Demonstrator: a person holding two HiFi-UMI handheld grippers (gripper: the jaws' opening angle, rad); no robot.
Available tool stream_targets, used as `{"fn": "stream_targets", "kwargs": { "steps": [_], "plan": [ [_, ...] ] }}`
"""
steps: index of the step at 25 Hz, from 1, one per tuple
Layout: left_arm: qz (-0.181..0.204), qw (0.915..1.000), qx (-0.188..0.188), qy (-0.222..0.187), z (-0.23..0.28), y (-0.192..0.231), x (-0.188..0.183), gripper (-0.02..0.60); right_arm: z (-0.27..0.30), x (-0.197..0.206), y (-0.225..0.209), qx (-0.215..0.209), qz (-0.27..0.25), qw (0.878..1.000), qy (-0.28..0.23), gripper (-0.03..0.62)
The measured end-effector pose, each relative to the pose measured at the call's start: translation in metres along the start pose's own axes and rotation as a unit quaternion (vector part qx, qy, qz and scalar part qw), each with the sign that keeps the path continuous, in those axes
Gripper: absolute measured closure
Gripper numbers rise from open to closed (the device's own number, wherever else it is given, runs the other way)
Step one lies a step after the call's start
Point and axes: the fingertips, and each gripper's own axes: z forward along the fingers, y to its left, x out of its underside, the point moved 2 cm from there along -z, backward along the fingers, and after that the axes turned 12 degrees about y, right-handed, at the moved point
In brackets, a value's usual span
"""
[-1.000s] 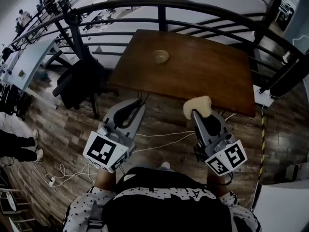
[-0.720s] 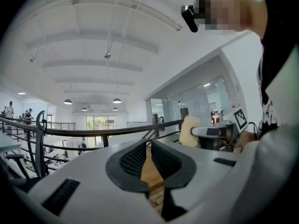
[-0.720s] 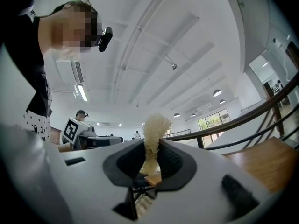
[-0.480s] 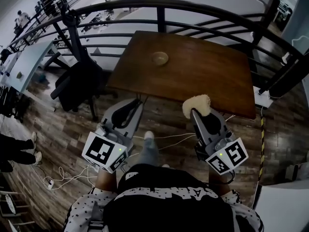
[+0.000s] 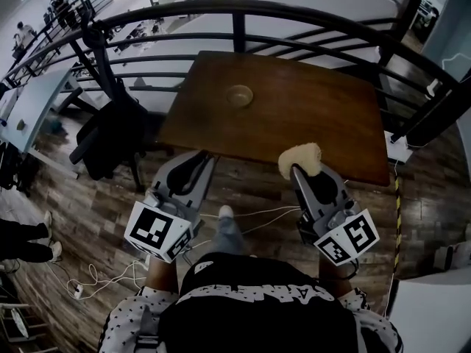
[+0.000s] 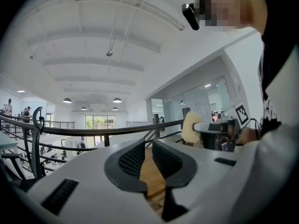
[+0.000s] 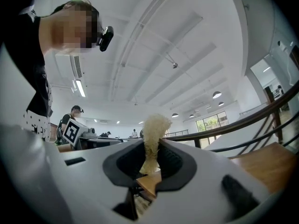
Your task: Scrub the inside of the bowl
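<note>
A small tan bowl (image 5: 239, 95) stands on the brown wooden table (image 5: 309, 116), toward its far left part. Both grippers hang over the floor short of the table's near edge, well apart from the bowl. My right gripper (image 5: 298, 172) (image 7: 150, 146) is shut on a pale fluffy sponge (image 5: 300, 159) (image 7: 153, 127), which sticks up beyond the jaws. The sponge (image 6: 188, 127) also shows in the left gripper view. My left gripper (image 5: 197, 165) (image 6: 148, 146) has its jaws a narrow gap apart, with nothing between them.
A black curved railing (image 5: 243, 9) runs round the table's far side and both ends. A black chair (image 5: 110, 134) draped with dark cloth stands left of the table. White cables (image 5: 254, 215) lie on the wood floor below the grippers. People stand far off at the left.
The person has stepped toward the table, and a foot now shows on the floor. The table and bowl sit lower and nearer in the head view. Both grippers hold as before.
</note>
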Motion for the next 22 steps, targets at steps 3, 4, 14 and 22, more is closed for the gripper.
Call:
{"fn": "stream_targets", "kwargs": {
  "steps": [3,4,14,22],
  "plan": [
    [-0.002,0.9999,0.011,0.003,0.012,0.007,0.004,0.494,0.01,0.005,-0.007,0.003,0.005,1.0,0.006,0.53],
    [-0.003,0.9999,0.013,0.003,0.016,0.01,0.004,0.494,0.013,0.005,-0.01,0.005,0.006,1.0,0.008,0.531],
    [-0.011,0.9998,0.014,0.01,0.046,0.041,0.009,0.494,0.045,0.01,-0.034,0.013,0.007,1.0,0.016,0.531],
    [-0.01,0.9997,0.019,0.008,0.07,0.081,0.003,0.494,0.083,0.006,-0.053,0.023,0.009,1.0,0.017,0.53]
  ]
}}
